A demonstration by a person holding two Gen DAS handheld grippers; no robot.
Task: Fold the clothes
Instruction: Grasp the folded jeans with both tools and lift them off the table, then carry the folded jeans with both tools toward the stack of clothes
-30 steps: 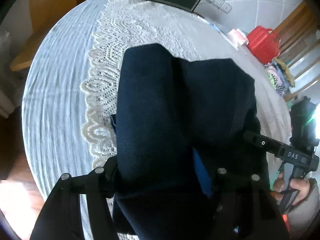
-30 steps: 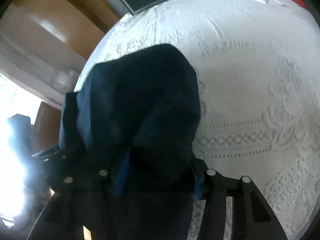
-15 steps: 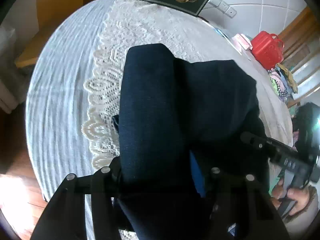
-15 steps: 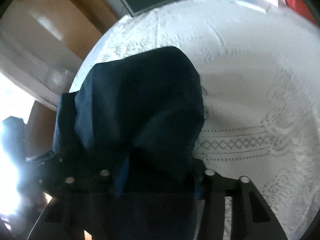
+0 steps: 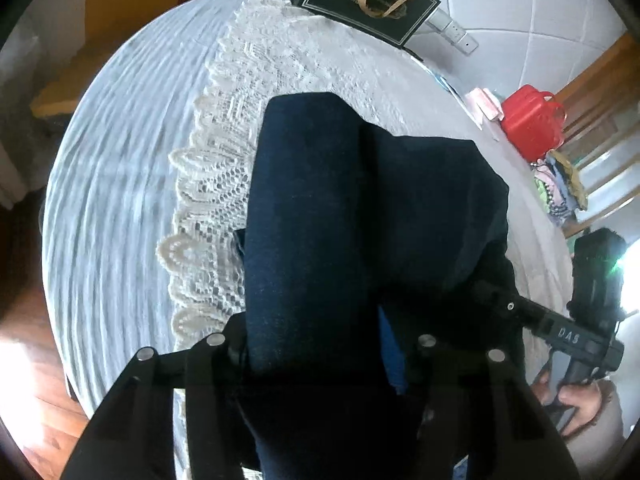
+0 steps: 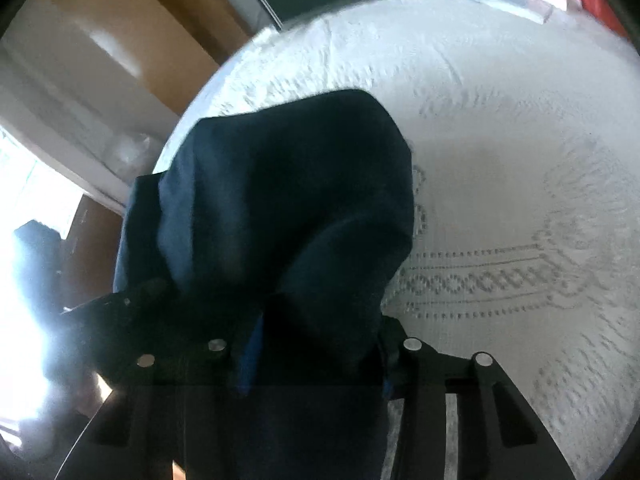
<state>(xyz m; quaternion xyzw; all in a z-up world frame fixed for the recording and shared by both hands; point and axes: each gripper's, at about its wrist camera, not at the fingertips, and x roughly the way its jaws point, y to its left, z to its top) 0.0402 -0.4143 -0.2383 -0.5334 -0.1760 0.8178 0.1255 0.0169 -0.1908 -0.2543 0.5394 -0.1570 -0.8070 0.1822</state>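
While the soft, limp navy garment (image 5: 360, 220) is pinched by both grippers' jaws at centre frame, its edges are judged the best hold.

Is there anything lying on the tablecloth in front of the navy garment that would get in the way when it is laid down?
Nothing visible does. The navy garment hangs from both grippers over bare lace tablecloth. The black gift box and red basket sit at the table's far edge, well clear.
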